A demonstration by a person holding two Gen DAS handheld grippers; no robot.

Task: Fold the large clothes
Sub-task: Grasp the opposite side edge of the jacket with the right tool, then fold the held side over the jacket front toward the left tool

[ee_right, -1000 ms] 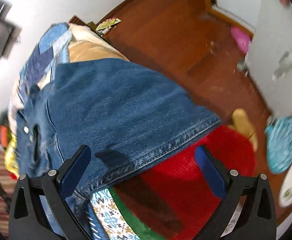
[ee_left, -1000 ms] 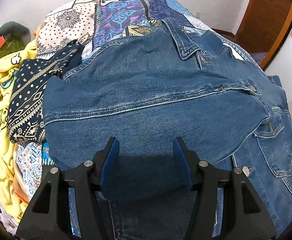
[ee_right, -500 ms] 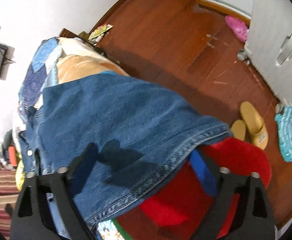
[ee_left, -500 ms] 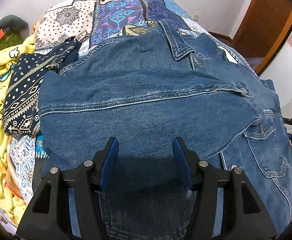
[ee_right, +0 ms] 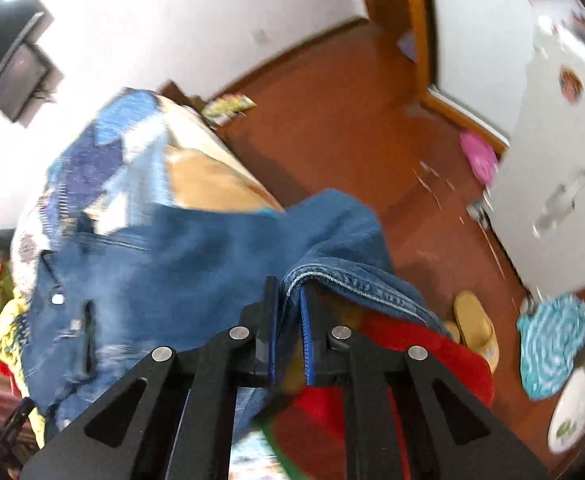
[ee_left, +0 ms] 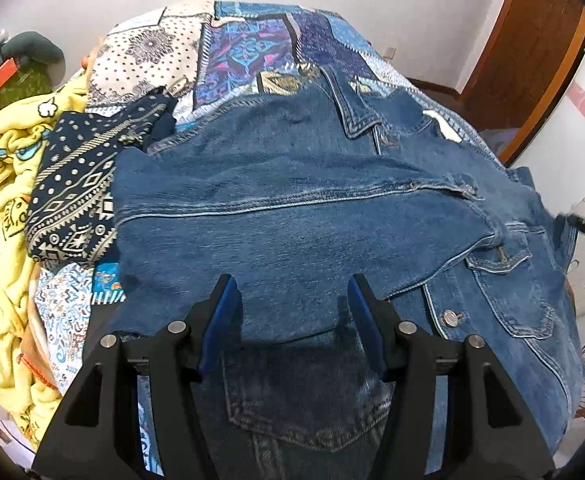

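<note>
1. The denim jacket (ee_left: 300, 216) lies spread across a patchwork bedspread (ee_left: 252, 56), collar toward the far wall, with one sleeve folded across its chest.
2. The left gripper (ee_left: 294, 308) hangs over the near part of the jacket with its fingers wide apart, gripping nothing; the folded sleeve's edge lies between and below them.
3. The right gripper (ee_right: 290, 312) has its fingers closed on the jacket's stitched hem (ee_right: 332, 280), at the side of the bed that faces the wooden floor (ee_right: 352, 128). This view is blurred, so how much cloth sits in the pinch is hard to tell.
4. Risk: denim is heavy and stiff. If only the hem's edge is pinched, the weight of the panel may pull it out partway through the fold.
5. Risk: nothing pins the folded sleeve. Pulling the right side over could drag the whole jacket and undo that sleeve, since the left gripper is not pressing down.
6. Risk: that edge hangs off the bed above a red cloth (ee_right: 432, 352). A slip there would likely send the jacket toward the floor.
7. Risk: a navy patterned cloth (ee_left: 76, 200) and a yellow cartoon-print blanket (ee_left: 4, 184) crowd the jacket's left side and could get caught under a fold.
8. No brand, label or writing is readable. The small white patch inside the collar (ee_left: 446, 130) shows no legible text, and the metal buttons (ee_left: 448, 317) are too small to read.
</note>
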